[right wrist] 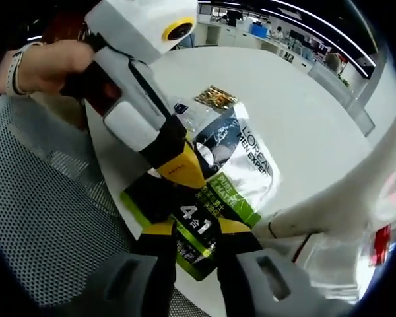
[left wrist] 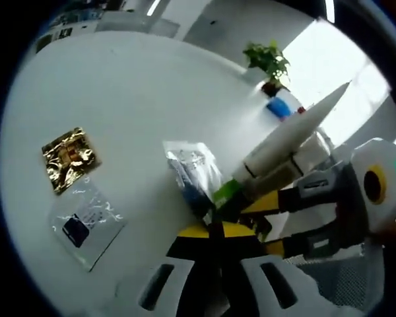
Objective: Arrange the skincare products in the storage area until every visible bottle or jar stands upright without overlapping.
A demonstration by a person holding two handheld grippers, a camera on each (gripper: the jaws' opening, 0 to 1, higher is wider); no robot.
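Note:
A silver, blue and green L'Oreal packet (right wrist: 241, 165) hangs over the table's edge. My left gripper (left wrist: 214, 224) is shut on the packet's (left wrist: 195, 173) edge. In the right gripper view that gripper (right wrist: 181, 168) reaches in from the upper left, pinching the packet. My right gripper (right wrist: 198, 231) stands open, its jaws apart on either side of the packet's green and black corner. It enters the left gripper view from the right (left wrist: 267, 224). A white tube (left wrist: 294, 132) lies slanted just beyond the packet; the same tube (right wrist: 330, 208) shows at the right.
On the white table (left wrist: 138, 92) lie a gold sachet (left wrist: 69, 158) and a clear sachet (left wrist: 86, 221) with a dark label. A blue-capped bottle (left wrist: 278, 105) and a potted plant (left wrist: 268, 61) stand far off. A mesh chair (right wrist: 39, 198) and a hand (right wrist: 49, 66) are near.

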